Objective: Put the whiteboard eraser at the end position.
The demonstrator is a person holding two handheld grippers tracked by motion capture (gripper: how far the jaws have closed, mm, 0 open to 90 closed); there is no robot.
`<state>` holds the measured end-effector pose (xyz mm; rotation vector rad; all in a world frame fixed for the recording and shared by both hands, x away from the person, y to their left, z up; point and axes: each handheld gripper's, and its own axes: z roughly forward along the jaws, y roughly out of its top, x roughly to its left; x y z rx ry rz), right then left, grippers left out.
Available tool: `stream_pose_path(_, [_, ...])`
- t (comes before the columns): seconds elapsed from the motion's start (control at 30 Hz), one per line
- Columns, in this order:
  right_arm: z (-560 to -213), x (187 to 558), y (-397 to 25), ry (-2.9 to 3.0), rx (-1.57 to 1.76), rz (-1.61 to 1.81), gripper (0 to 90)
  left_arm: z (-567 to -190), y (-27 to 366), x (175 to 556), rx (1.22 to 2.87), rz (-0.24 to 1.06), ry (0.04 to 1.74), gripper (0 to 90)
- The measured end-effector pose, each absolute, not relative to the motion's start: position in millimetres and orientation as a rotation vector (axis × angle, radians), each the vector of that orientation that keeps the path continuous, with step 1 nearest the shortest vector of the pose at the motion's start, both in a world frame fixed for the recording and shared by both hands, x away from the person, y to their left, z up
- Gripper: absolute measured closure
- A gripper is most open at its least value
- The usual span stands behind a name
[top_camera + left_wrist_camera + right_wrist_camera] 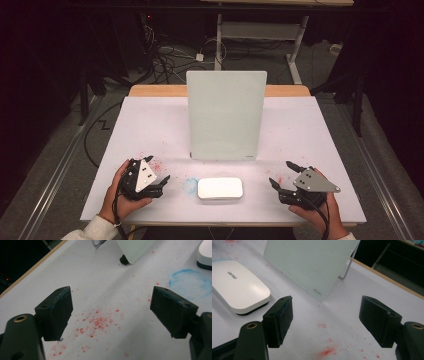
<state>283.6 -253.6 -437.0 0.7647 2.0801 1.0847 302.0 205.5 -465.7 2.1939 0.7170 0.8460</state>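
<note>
Eraser (220, 188), white, lies flat at the near edge of the table (150, 125), between the two grippers and apart from both. Glass board (226, 115) stands propped upright just behind it. Left gripper (157, 175) rests low over red specks (96, 322), jaws spread wide, nothing held. Right gripper (285, 175) also gapes wide and empty. Blue smudge (190, 186) on the table just left of the eraser.
</note>
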Motion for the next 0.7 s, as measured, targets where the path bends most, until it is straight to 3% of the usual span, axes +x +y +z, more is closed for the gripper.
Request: stream_pose_path(0.7, [-437.1, 283.5, -249.9, 2.089, 0.756, 1.081, 27.7, -465.6, 206.3, 299.1, 2.195, 0.833, 0.715, 18.1])
